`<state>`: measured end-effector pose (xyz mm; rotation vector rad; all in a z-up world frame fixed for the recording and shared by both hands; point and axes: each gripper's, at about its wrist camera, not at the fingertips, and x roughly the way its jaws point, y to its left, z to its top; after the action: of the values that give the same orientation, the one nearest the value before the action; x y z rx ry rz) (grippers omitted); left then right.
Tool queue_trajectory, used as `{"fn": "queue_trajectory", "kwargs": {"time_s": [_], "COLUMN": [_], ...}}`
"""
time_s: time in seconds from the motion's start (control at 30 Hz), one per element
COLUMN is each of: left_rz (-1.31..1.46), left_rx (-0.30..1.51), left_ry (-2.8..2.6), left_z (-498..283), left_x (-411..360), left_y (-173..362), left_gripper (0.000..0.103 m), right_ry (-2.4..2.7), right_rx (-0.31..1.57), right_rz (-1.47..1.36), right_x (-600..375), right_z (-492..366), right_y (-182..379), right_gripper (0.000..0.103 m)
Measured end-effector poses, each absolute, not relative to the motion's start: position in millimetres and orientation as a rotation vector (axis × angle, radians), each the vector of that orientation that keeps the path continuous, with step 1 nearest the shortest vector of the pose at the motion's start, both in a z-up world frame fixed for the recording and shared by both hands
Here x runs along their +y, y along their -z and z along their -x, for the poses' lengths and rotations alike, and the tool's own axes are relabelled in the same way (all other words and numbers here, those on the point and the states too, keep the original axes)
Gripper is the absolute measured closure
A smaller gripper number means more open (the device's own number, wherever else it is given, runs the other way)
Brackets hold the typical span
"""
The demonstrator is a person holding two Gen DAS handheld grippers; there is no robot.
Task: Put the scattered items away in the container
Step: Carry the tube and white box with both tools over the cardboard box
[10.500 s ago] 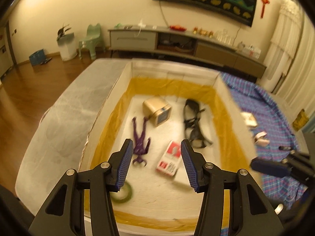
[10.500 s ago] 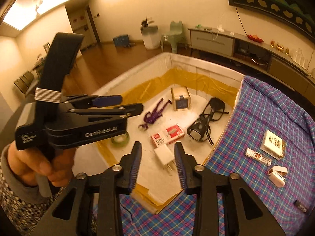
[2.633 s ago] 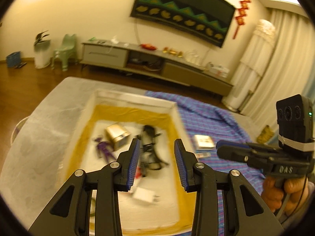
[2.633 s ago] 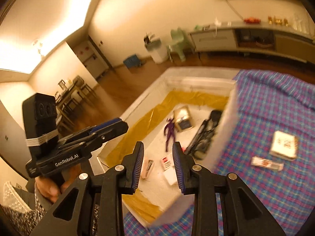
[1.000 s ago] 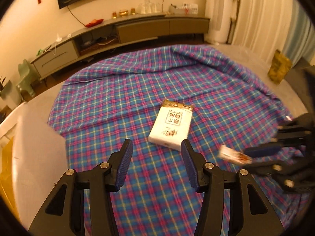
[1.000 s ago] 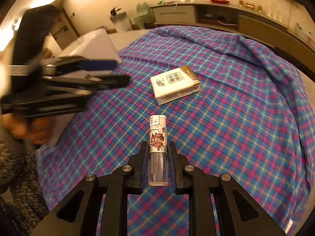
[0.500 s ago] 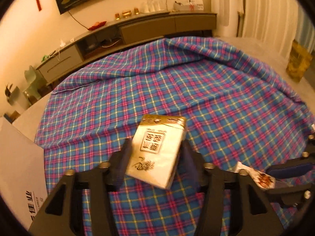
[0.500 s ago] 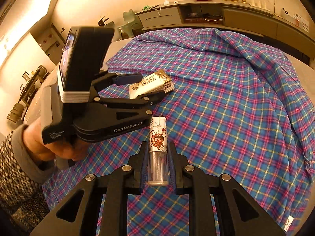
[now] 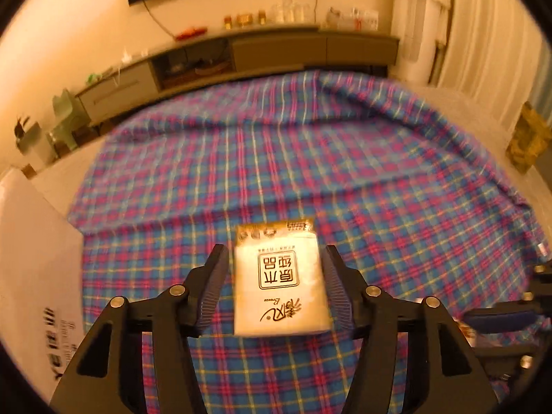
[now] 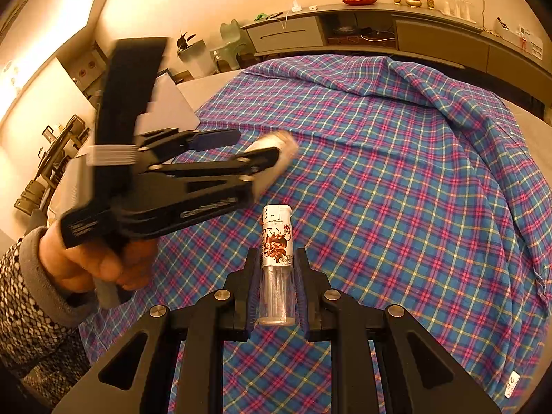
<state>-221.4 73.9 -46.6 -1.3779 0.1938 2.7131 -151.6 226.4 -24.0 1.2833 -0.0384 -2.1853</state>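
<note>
From the left wrist view, the left gripper [image 9: 276, 286] was clamped on a white, gold-topped soft tissue pack with black printed characters [image 9: 280, 283], one blue-padded finger on each long side. The pack was lifted above the blue and pink plaid cloth [image 9: 362, 179] that covered the table. At the far left edge stood the outer wall of the white cardboard container [image 9: 31, 258], with dark printing on it, well apart from the pack. At the lower right edge, part of the right gripper [image 9: 496, 321] showed, somewhat blurred.

From the right wrist view, the right gripper [image 10: 276, 276] was closed narrowly on a clear-bodied lighter with a white cartoon-printed sleeve [image 10: 277, 255], which stood upright between the fingers, its metal top pointing away from the camera. The plaid cloth [image 10: 396, 172] lay beneath it. To the left, a hand [image 10: 100, 262] held the motion-blurred left gripper [image 10: 255, 155], the tissue pack [image 10: 276, 145] between its tips. A corner of the white container [image 10: 169, 107] showed behind it.
</note>
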Motion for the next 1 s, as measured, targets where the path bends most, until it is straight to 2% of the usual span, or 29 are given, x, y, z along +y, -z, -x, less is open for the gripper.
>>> {"fn": "queue_trajectory", "kwargs": {"time_s": [0.1, 0.13, 0.37, 0.57, 0.73, 1.0], "left_rz": [1.371, 1.375, 1.379, 1.323, 1.306, 1.369], "left_rx": [0.105, 0.063, 0.017, -0.094, -0.042, -0.128], "left_ry": [-2.712, -2.708, -2.715, -2.771, -2.84, -2.862], "left_z": [223.7, 224.4, 204.6, 161.8, 115.0, 57.1], "left_x": [64.2, 59.8, 50.2, 31.0, 6.0, -32.5], "left_y": [56.1, 55.7, 50.9, 23.0, 9.1, 5.0], "left_gripper": [0.043, 0.049, 0.051, 0.051, 0.051, 0.051], "right_ry": [2.18, 2.179, 2.181, 2.189, 2.194, 2.202], "right_rx": [-0.035, -0.035, -0.034, -0.035, -0.03, -0.017], "right_rz": [-1.288, -1.29, -1.299, -1.295, -1.28, -1.254], "right_x": [226.8, 227.5, 230.1, 226.8, 219.1, 201.3], "right_z": [153.8, 154.3, 155.7, 149.7, 141.8, 124.0], "right_y": [27.5, 28.7, 34.1, 31.0, 23.1, 11.1], "right_gripper": [0.083, 0.083, 0.083, 0.083, 0.082, 0.083]}}
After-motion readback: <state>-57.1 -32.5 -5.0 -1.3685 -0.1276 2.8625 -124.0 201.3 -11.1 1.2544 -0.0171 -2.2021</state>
